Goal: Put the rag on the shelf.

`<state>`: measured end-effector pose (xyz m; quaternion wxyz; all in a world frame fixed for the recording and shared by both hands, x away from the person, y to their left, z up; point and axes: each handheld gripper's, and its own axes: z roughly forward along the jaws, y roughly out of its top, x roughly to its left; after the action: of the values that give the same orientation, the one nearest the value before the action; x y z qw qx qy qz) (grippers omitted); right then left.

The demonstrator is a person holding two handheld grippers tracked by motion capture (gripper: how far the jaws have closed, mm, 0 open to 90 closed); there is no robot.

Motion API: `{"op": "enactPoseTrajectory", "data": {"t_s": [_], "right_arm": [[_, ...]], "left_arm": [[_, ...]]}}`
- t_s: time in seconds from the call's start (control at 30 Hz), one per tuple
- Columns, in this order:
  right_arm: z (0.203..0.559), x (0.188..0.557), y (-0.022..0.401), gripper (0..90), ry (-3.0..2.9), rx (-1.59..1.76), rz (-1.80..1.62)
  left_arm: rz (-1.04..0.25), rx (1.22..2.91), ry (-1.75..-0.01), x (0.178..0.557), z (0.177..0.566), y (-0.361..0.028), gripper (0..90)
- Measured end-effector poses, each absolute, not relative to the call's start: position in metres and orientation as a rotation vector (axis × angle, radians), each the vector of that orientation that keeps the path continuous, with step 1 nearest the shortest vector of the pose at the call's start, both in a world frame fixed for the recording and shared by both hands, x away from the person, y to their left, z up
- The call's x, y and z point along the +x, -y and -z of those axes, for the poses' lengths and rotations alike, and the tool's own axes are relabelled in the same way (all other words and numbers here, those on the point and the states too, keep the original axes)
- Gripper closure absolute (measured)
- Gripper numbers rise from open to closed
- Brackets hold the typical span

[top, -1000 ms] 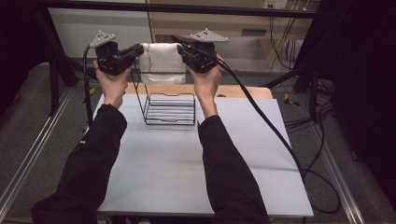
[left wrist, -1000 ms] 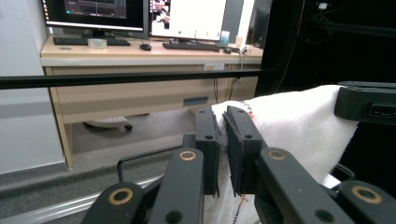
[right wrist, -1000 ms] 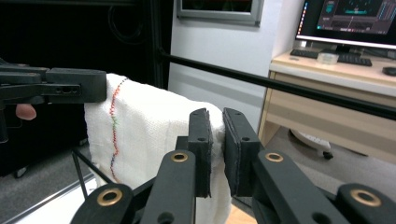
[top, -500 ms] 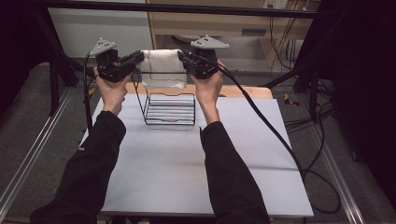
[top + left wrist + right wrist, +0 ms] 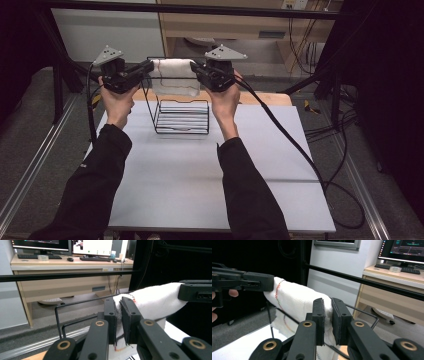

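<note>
Little has shifted over the last second: both hands sit slightly lower and nearer the wire rack (image 5: 181, 116) than they did, with the white towel (image 5: 174, 76) stretched between them as before. From the high view, the left gripper (image 5: 145, 69) and the right gripper (image 5: 197, 70) face each other above the far edge of the white table (image 5: 200, 175), each at one end of the towel, which drapes over the rack's top bar and hangs down behind it. In the left gripper view the left gripper (image 5: 119, 315) has its jaws pressed together on the towel (image 5: 152, 302), pinching a fold of cloth near an edge stitched in red thread; the other gripper's black jaw overlaps the towel's far end at the right. In the right gripper view the right gripper (image 5: 327, 317) is likewise clamped on the towel (image 5: 297, 300), with the cloth squeezed thin between the pads, and a line of red and green stitching runs down the fabric close to the left gripper's tip. A black wire of the rack (image 5: 362, 312) passes just behind those jaws. Monitors and keyboards stand on a wooden desk (image 5: 72, 265) in the background; their on-screen text is too small to read, and no label or brand is legible on the towel, rack or grippers.
</note>
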<state>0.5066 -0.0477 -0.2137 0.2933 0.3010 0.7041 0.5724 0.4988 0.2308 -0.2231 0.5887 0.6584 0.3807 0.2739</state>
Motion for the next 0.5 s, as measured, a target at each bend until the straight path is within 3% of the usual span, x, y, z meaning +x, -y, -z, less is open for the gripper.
{"op": "enactPoseTrajectory", "data": {"t_s": [0.5], "right_arm": [[0.224, 0.486, 0.049, 81.0, -1.927, 0.748, -1.483]], "left_arm": [[-0.611, 1.59, -0.882, 0.481, 0.233, -0.234, 81.1]]}}
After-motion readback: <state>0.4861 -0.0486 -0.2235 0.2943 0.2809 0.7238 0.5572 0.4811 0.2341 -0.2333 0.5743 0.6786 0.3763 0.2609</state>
